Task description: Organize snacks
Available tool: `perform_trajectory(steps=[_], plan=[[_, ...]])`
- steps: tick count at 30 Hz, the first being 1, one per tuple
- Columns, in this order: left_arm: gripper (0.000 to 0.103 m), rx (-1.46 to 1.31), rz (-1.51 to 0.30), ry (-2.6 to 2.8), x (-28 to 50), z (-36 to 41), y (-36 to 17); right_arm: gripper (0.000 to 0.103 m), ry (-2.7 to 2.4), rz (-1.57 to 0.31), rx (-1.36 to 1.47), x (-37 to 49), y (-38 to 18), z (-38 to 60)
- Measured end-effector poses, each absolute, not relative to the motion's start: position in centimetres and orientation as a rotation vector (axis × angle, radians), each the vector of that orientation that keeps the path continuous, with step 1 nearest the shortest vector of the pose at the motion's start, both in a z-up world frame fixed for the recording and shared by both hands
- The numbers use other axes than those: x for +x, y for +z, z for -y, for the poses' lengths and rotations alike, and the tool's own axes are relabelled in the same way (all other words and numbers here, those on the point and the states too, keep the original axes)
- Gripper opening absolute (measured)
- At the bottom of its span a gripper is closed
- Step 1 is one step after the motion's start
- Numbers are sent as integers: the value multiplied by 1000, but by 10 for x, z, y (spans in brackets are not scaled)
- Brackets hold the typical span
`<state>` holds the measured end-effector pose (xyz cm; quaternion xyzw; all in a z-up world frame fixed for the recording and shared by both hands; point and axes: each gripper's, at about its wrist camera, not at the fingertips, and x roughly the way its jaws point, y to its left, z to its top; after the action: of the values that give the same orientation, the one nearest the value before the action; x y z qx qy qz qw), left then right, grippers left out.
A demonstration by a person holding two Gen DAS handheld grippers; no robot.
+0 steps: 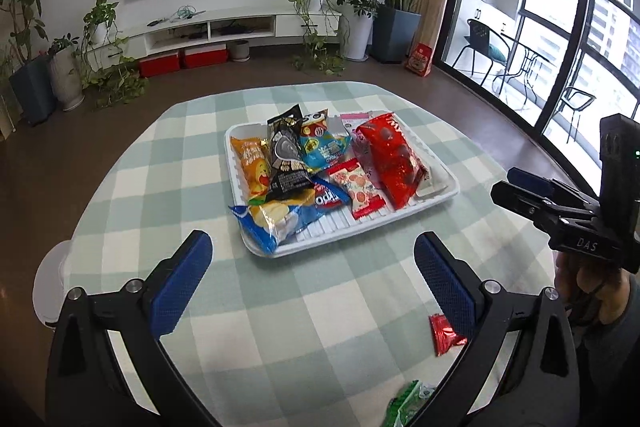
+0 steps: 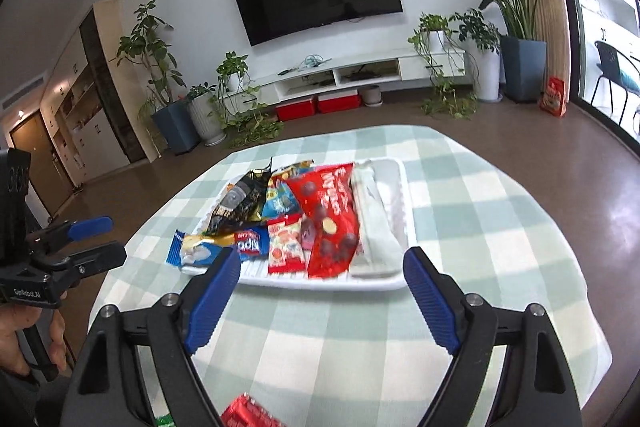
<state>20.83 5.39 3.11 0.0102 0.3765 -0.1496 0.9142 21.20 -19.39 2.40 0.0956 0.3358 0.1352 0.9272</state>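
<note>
Wide open, both tongs, and holding nothing. Left gripper [image 1: 312, 261] at the bottom of the left wrist view, blue pads [image 1: 182, 285] far apart over the checked tablecloth [image 1: 304, 347]. Right gripper [image 2: 318, 283] at the bottom of the right wrist view, also spread wide, its tips just before the near rim of the white tray [image 2: 320, 283].

In the centre of both views, on the round table: the white tray [image 1: 360, 227], filled with snack packets. In the left wrist view, from left to right: an orange packet [image 1: 252, 167], a black packet [image 1: 286, 155] lying over it, a light blue packet [image 1: 320, 143] behind, a blue chips bag [image 1: 280, 217] hanging over the front left rim, a small red and white packet [image 1: 358, 189], a pink packet [image 1: 354, 131], and a large red bag [image 1: 390, 161] at the right side.

Outside the tray, low in the frame: a small red packet [image 1: 444, 335] on the cloth just beside the right finger of the left gripper, and a green packet [image 1: 408, 405] at the bottom edge, partly hidden. Same small red packet [image 2: 248, 413] at the bottom edge of the right wrist view, between the fingers.

At the right edge of the left wrist view, seen from the side, the right gripper [image 1: 520, 187]. At the left edge of the right wrist view, the left gripper [image 2: 94, 239].
</note>
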Motion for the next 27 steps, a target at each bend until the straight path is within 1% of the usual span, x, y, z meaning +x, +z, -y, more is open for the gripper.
perform_trajectory(steps=[6, 14, 19, 27], plan=[[103, 7, -824, -321, 173, -54, 11, 86, 283, -733, 227, 183, 14, 199], [103, 69, -957, -400, 112, -40, -36, 86, 277, -833, 304, 142, -2, 208], [103, 67, -992, -455, 84, -30, -51, 86, 307, -881, 298, 119, -12, 198], [103, -92, -1017, -377, 72, 1, -69, 86, 318, -894, 258, 107, -16, 186]])
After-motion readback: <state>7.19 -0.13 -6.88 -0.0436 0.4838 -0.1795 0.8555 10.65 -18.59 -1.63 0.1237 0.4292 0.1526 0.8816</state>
